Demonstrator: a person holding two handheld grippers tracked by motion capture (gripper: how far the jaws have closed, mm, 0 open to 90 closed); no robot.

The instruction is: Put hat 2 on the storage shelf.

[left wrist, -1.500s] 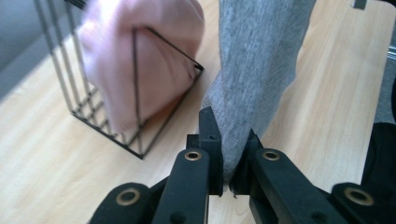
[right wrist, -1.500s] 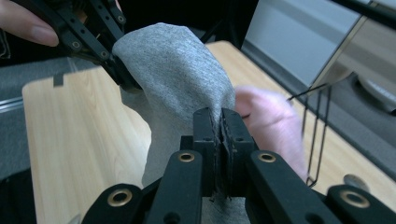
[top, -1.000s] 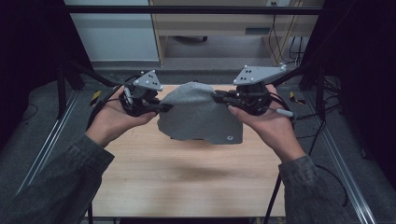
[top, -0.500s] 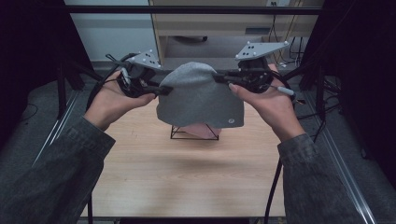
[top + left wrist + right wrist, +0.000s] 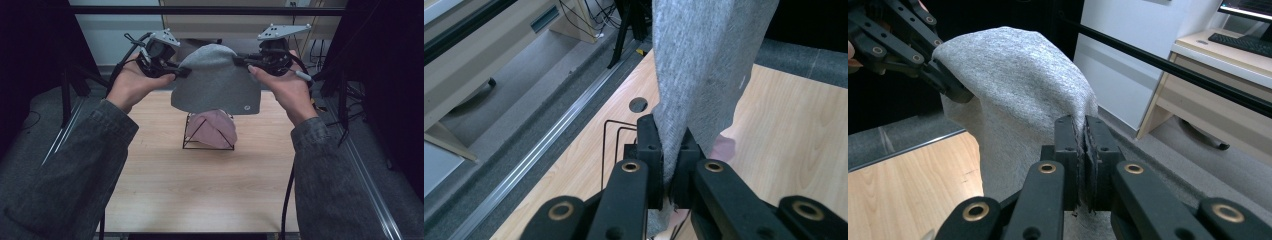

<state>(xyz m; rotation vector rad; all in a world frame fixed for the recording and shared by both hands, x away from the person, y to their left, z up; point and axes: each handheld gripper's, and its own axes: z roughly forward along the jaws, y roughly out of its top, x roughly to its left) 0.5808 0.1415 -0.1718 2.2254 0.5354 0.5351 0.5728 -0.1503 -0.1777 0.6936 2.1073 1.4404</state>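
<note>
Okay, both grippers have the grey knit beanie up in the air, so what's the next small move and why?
Probably carry the grey knit beanie sideways, away from the black wire stand. The left gripper and right gripper are each shut on an edge of it, and it hangs right above the stand, where a pink cloth sits, so lowering straight down would likely cover both.

The hat (image 5: 216, 82) hangs above the wire stand (image 5: 207, 135) on the table (image 5: 200, 190).
</note>
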